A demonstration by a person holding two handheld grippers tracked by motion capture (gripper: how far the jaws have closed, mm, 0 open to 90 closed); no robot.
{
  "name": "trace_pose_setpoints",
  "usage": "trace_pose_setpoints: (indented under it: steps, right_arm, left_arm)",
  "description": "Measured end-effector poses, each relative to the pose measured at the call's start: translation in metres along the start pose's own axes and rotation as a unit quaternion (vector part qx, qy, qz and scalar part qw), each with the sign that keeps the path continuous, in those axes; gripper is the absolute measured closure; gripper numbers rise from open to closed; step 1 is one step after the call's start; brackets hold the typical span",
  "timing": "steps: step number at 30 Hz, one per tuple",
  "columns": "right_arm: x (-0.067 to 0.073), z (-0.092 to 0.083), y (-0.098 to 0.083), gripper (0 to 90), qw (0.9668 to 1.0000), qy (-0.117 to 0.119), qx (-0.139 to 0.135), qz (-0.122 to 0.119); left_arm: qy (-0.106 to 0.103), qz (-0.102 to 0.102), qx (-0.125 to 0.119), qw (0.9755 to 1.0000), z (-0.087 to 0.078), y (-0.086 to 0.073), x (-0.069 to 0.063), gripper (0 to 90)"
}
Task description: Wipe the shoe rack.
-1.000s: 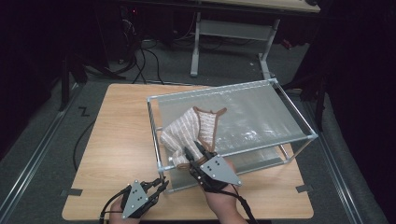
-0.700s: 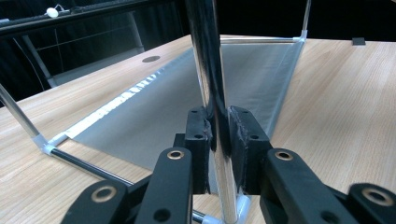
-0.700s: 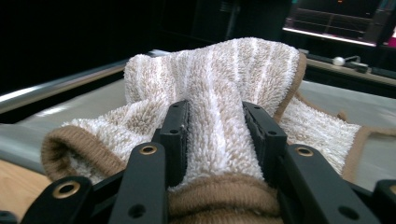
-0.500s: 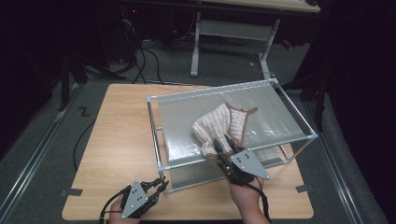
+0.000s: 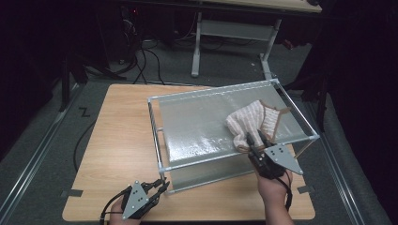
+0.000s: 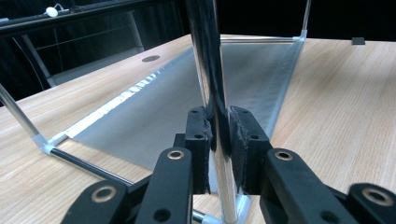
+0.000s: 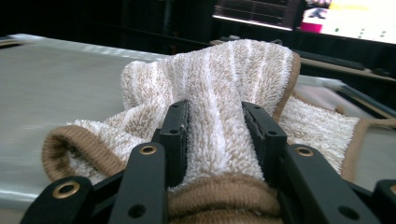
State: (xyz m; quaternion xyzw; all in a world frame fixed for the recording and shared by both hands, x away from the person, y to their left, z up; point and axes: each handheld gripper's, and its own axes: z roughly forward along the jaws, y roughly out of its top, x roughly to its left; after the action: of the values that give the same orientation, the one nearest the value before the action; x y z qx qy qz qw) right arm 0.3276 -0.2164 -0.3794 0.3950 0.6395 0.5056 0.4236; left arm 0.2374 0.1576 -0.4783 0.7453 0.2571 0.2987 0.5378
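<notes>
A metal-framed box with grey translucent walls (image 5: 206,126) stands on the wooden table (image 5: 119,140). My left gripper (image 5: 162,186) is shut on the frame's near-left upright post (image 6: 215,93), pads pressed on the shiny rod. My right gripper (image 5: 256,137) is shut on a bunched beige-and-white striped towel with brown trim (image 5: 256,119), lying on the box's top sheet at its right side. In the right gripper view the towel (image 7: 219,116) bulges up between the black jaws.
A second table's metal legs (image 5: 230,33) and cables (image 5: 141,56) lie on the floor beyond the table. Bare wood stretches left of the box. Tape marks (image 5: 71,192) sit near the table's front corners.
My right gripper has dragged the towel across the box top from near the left-front toward the right side. The left gripper has kept its place on the post.
</notes>
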Motion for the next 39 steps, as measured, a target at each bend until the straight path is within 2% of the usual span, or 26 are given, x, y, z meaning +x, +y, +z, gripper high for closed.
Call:
trace_pose_setpoints:
  steps: [1,5,6,9,10,13,16,17,18,20,23,30,39]
  right_arm:
    - [-0.013,0.000,-0.001,64.0,0.9999,-0.013,0.002,0.004]
    - [-0.032,0.000,-0.003,64.0,0.9995,-0.031,0.010,0.004]
    - [-0.032,0.000,-0.003,64.0,0.9995,-0.031,0.010,0.004]
    - [-0.051,0.000,-0.004,64.0,0.9986,-0.050,0.016,0.010]
    - [-0.051,0.000,-0.004,64.0,0.9986,-0.050,0.016,0.010]
    - [-0.066,-0.001,-0.005,64.0,0.9975,-0.066,0.020,0.014]
    - [-0.074,-0.001,-0.005,64.0,0.9973,-0.069,0.022,0.016]
    - [-0.083,-0.001,-0.006,64.1,0.9965,-0.076,0.025,0.022]
    - [-0.083,-0.001,-0.006,64.1,0.9965,-0.076,0.025,0.022]
    - [-0.092,-0.001,-0.006,64.1,0.9956,-0.086,0.028,0.025]
    - [-0.097,0.000,-0.006,64.1,0.9950,-0.092,0.030,0.028]
    - [-0.096,0.001,-0.008,64.1,0.9947,-0.094,0.027,0.031]
    - [-0.096,0.001,-0.009,64.1,0.9950,-0.085,0.024,0.045]
  left_arm:
    - [0.000,0.000,0.000,1.0000,0.000,0.000,0.000,78.0]
    - [0.001,0.001,0.001,1.0000,0.000,0.000,0.000,78.0]
    - [0.001,0.001,0.001,1.0000,0.000,0.000,0.000,78.0]
    - [0.001,0.001,0.001,1.0000,0.000,0.000,0.000,78.0]
    - [0.001,0.001,0.001,1.0000,0.000,0.000,0.000,78.0]
    - [0.001,0.001,0.001,1.0000,0.000,0.000,0.000,78.0]
    - [0.001,0.001,0.001,1.0000,0.000,0.000,0.000,78.0]
    - [0.001,0.001,0.001,1.0000,0.000,0.000,0.000,78.0]
    - [0.001,0.001,0.001,1.0000,0.000,0.000,0.000,78.0]
    - [0.001,0.002,0.001,1.0000,0.000,0.000,0.000,78.0]
    - [0.001,0.002,0.001,1.0000,0.000,0.000,0.000,78.0]
    - [0.000,0.000,0.000,1.0000,0.000,0.000,0.000,78.0]
    - [0.000,-0.004,-0.001,1.0000,0.000,0.000,0.000,78.2]
